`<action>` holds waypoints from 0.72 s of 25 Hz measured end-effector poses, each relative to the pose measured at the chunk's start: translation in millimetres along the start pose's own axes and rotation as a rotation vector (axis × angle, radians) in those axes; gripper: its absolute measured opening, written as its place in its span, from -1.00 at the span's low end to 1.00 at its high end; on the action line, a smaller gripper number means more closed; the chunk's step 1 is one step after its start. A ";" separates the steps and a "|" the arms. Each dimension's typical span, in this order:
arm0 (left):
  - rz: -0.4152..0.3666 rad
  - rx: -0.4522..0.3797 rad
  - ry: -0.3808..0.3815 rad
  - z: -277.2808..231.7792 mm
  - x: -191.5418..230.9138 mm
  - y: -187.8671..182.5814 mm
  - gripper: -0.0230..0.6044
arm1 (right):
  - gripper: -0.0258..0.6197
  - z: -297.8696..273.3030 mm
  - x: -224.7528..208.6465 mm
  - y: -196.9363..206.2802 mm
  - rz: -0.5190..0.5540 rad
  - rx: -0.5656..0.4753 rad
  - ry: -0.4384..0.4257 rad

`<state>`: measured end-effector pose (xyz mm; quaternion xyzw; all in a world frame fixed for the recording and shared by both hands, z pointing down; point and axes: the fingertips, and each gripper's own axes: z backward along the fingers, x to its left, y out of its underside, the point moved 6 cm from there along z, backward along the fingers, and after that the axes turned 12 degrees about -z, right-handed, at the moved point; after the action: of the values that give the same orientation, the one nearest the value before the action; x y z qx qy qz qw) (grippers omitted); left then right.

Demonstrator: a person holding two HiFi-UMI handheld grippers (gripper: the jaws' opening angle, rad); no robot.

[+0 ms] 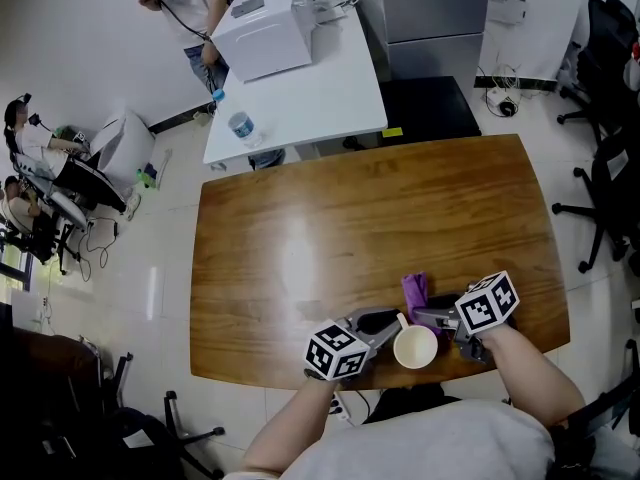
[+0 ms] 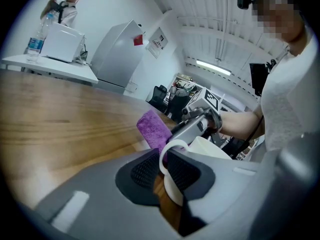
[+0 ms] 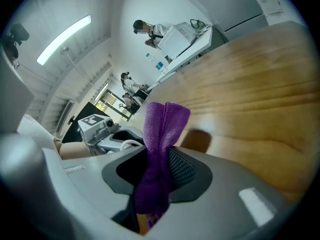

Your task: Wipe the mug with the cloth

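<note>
i have the mug [image 1: 415,348] at the table's [image 1: 330,218] near edge, with the left gripper [image 2: 162,170] clamped on its handle. the right gripper [image 3: 159,170] is clenched on the purple cloth [image 3: 162,129], just beside the mug. wiping looks not yet begun. advice: hold the handle firm and press the cloth's free fold flat against the wall.

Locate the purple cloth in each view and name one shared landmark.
Head view: purple cloth lower right of centre, just beyond the mug.
Left gripper view: centre, behind the mug's handle.
Right gripper view: centre, clamped in the right gripper.
Shared landmark: the wooden table.
</note>
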<state>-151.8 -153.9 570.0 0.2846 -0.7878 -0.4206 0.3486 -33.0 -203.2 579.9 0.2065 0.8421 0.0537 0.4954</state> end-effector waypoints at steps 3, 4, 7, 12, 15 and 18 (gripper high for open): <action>0.000 -0.004 -0.003 0.6 0.1 -0.6 -0.78 | -0.52 -2.9 -4.3 1.6 -0.001 0.014 0.025; 0.000 -0.005 -0.005 0.9 0.0 -0.7 -0.78 | -0.52 -3.1 -5.0 1.6 -0.004 0.014 0.028; 0.001 -0.007 -0.009 2.3 -0.4 -0.2 -0.78 | -0.52 -1.9 -4.5 2.0 -0.002 -0.001 0.029; 0.009 -0.015 -0.035 4.7 0.7 1.1 -0.78 | -0.52 26.8 4.6 -4.1 -0.018 -0.102 -0.005; 0.018 -0.022 -0.053 6.6 1.7 2.2 -0.78 | -0.52 51.5 12.5 -2.9 -0.009 -0.148 -0.023; 0.027 -0.027 -0.067 8.0 2.4 1.5 -0.78 | -0.52 69.7 21.5 6.0 -0.002 -0.167 -0.040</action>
<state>-159.8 -151.2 568.8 0.2550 -0.7970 -0.4356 0.3316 19.4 -197.1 529.2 0.1648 0.8246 0.1191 0.5278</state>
